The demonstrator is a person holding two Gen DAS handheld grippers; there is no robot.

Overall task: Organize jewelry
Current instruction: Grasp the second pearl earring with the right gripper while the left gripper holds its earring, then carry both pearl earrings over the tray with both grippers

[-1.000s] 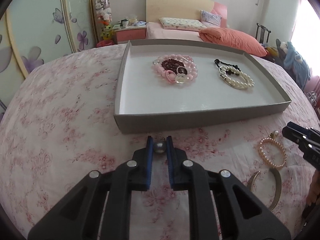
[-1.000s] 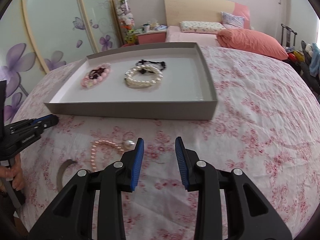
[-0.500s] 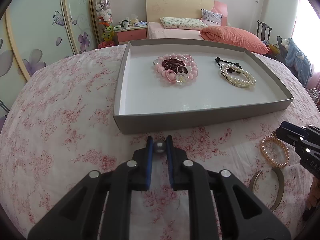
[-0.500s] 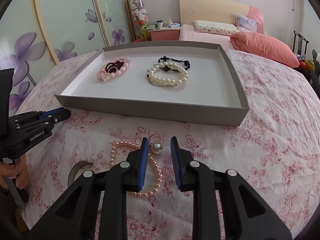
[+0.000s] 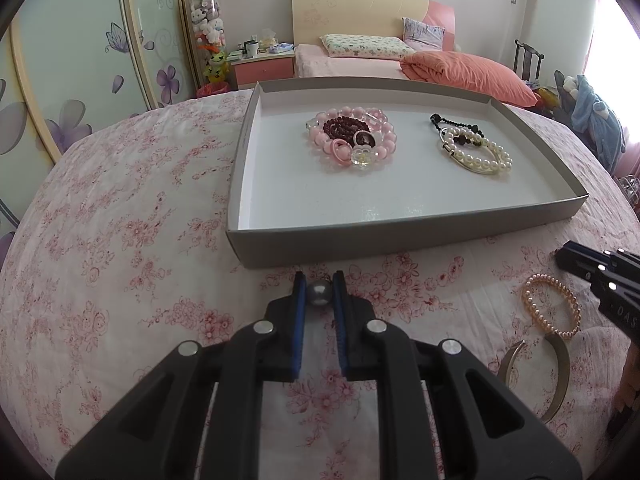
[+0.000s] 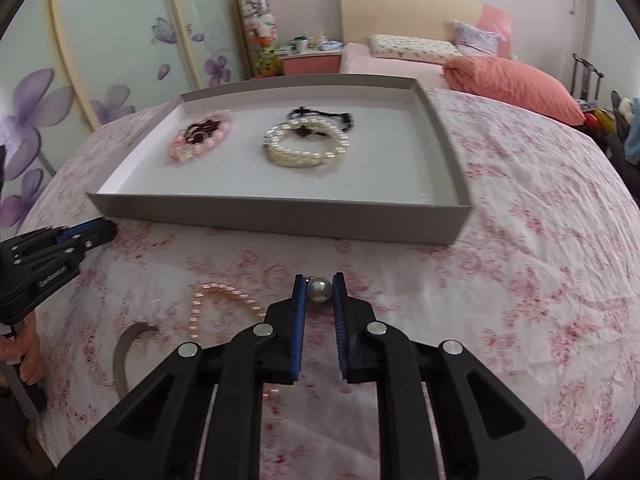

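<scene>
My left gripper [image 5: 319, 285] is shut on a grey pearl bead [image 5: 319, 294], just above the flowered cloth in front of the grey tray [image 5: 400, 236]. In the right wrist view my right gripper [image 6: 319, 282] has its jaws closing, and the pads touch a silver-white pearl [image 6: 319, 291] on both sides. A pink pearl bracelet [image 6: 224, 304] lies just left of that gripper. The tray holds a pile of pink and dark red bead bracelets [image 5: 352, 142] and a white pearl bracelet with black beads [image 5: 478, 152].
A metal open bangle [image 5: 556, 376] lies on the cloth beside the pink pearl bracelet [image 5: 552, 306]. The round table's edge drops away left and right. A bed with a coral duvet [image 5: 464, 72] stands behind it. A hand [image 6: 24, 348] grips the left tool's handle.
The right gripper's jaws have narrowed from wide apart to pinching the pearl, after shifting left over it. The left gripper has stayed put with its bead.
</scene>
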